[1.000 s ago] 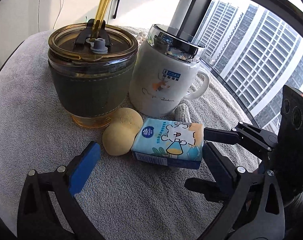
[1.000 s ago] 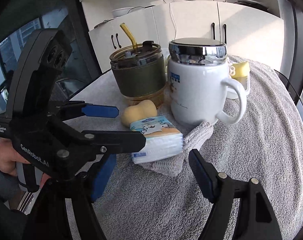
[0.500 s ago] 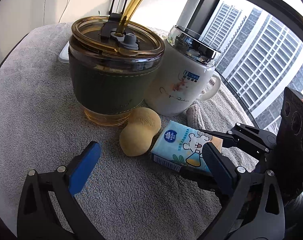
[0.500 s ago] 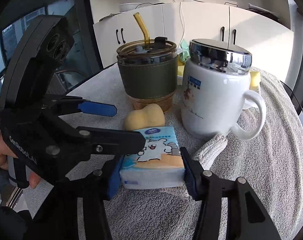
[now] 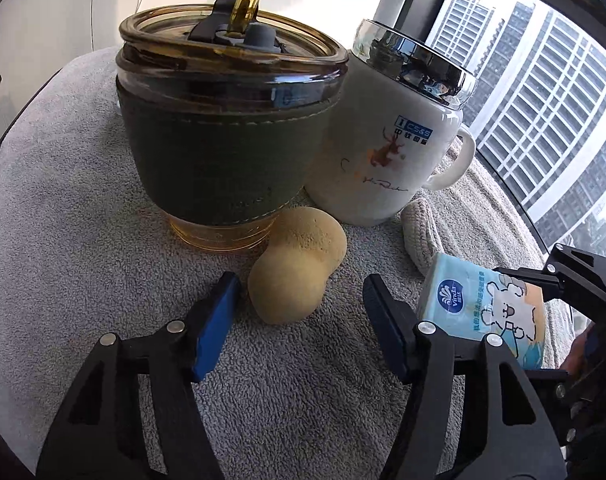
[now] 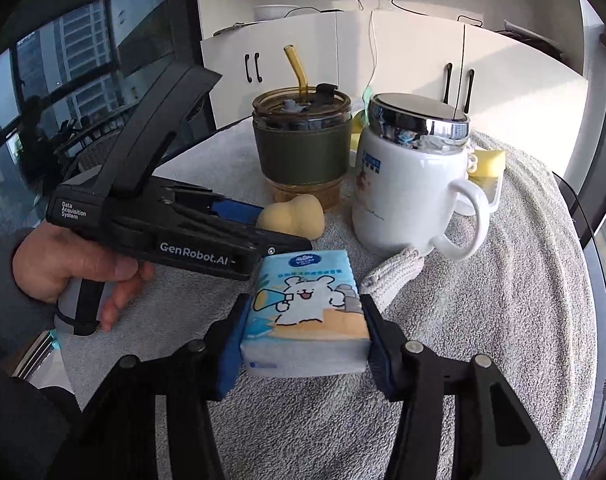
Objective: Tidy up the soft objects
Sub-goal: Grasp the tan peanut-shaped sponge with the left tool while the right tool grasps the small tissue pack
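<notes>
A second ago the tissue pack (image 6: 307, 312) lay on the grey towel (image 6: 503, 320) that covers the table, just in front of the white mug (image 6: 403, 192), and the jaws of the right gripper (image 6: 303, 340) stood wide of it on either side. Now those jaws are clamped on the pack's two short ends, blue pads pressed against the wrapper, and the pack sits lifted and drawn toward the camera, clear of the knitted cloth (image 6: 391, 276) that pokes out from under the mug. In the left wrist view the same pack (image 5: 483, 312) has shifted from the middle of the picture to the right edge. The left gripper (image 5: 299, 312) had its jaws at full spread a second ago, with the pack between them; now they are closing, far narrower than before, and the yellow sponge (image 5: 295, 268) lies between the pad tips, not yet touched by either pad. That peanut-shaped sponge has not moved: it rests on the towel against the foot of the amber tumbler (image 5: 227, 132) with the green sleeve and straw. The tumbler looms larger in the left view than it did earlier. A hand (image 6: 63, 264) grips the left gripper's handle in the right wrist view.
</notes>
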The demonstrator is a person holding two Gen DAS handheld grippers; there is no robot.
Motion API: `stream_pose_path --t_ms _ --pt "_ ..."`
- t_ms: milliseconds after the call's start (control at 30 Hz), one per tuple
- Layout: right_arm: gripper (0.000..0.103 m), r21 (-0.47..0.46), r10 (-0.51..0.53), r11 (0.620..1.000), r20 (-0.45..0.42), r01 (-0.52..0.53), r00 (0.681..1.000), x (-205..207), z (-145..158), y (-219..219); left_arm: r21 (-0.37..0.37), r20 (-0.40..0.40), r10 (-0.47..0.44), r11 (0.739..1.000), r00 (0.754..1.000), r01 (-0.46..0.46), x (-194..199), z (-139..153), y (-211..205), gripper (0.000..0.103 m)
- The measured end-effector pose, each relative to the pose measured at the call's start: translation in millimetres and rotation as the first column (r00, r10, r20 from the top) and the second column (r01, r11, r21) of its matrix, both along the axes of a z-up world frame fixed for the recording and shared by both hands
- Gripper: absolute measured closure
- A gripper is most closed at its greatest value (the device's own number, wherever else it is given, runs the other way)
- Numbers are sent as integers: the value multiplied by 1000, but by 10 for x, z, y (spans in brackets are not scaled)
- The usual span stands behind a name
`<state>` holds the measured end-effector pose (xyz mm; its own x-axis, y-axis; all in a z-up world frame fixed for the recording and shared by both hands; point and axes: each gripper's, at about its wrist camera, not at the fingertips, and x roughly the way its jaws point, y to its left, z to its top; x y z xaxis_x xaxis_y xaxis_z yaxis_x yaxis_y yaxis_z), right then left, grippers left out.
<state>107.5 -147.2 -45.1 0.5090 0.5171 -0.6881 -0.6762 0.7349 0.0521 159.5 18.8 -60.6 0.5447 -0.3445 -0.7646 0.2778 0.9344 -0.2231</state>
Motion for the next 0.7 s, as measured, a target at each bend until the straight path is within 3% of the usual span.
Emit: stream_pose_path --t_ms 267,300,367,700 --pt "48 11 8 1000 -9 -8 1000 45 -26 -61 32 17 20 999 1000 -21 73 -1 -26 43" --pt "48 12 8 1000 -10 -8 1000 49 -28 -66 43 24 20 999 1000 -21 56 -7 -40 46" --pt "48 14 7 1000 -10 -7 1000 43 -32 -79 45 31 25 999 999 -27 51 -34 -24 62" --pt "48 18 -6 1000 -13 6 1000 34 -34 -76 25 44 46 999 998 -47 -43 -36 30 72"
